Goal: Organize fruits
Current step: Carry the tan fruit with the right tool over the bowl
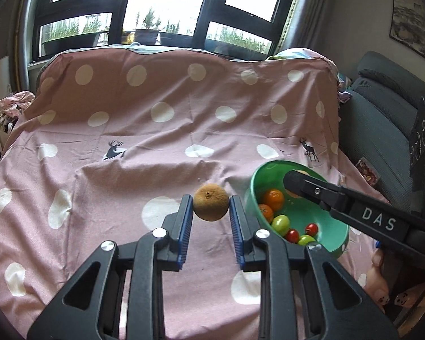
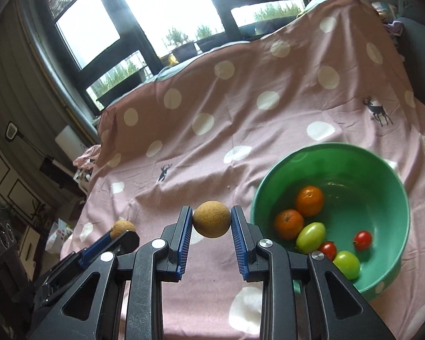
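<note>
- Pink polka-dot sheet (image 1: 155, 130) covers the surface.
- Left hand-held gripper (image 1: 211, 212) pinches a brown fruit (image 1: 211, 206).
- Right hand-held gripper (image 2: 211, 222) pinches another brown fruit (image 2: 211, 219), left of the green bowl (image 2: 382, 170) holding oranges (image 2: 308, 200) and tomatoes (image 2: 362, 240).

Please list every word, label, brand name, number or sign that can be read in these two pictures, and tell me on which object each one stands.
"D A S": white letters on the side of the right gripper, seen in the left wrist view where it reaches over the green bowl.
Round gauge-like dials on a dark panel at the right edge: markings too small to read.
No other text is readable in either view.
</note>
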`<move>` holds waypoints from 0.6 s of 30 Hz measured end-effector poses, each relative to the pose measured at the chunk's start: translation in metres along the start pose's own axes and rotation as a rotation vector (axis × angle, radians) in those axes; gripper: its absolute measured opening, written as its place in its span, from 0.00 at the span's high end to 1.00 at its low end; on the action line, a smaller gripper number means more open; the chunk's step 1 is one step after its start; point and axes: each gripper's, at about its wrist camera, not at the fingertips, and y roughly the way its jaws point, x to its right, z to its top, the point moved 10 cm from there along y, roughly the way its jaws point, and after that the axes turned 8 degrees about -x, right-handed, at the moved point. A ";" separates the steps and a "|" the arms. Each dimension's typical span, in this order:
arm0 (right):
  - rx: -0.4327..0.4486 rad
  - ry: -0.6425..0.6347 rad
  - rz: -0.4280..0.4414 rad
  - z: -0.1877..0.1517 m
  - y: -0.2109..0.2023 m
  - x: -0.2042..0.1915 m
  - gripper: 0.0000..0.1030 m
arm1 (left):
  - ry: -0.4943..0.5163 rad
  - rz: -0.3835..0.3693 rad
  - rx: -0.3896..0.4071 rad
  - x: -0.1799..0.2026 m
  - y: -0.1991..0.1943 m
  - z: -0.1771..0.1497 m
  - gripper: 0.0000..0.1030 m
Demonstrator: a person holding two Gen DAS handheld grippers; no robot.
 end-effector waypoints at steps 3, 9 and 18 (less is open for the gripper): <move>0.047 0.031 -0.020 0.009 -0.019 0.023 0.71 | 0.023 -0.023 -0.003 0.026 0.008 0.005 0.75; 0.062 0.128 -0.097 0.016 -0.031 0.076 0.71 | 0.062 -0.046 -0.027 0.067 0.032 0.012 0.75; 0.009 0.242 -0.134 0.010 -0.027 0.131 0.71 | 0.120 -0.052 -0.113 0.101 0.073 0.005 0.75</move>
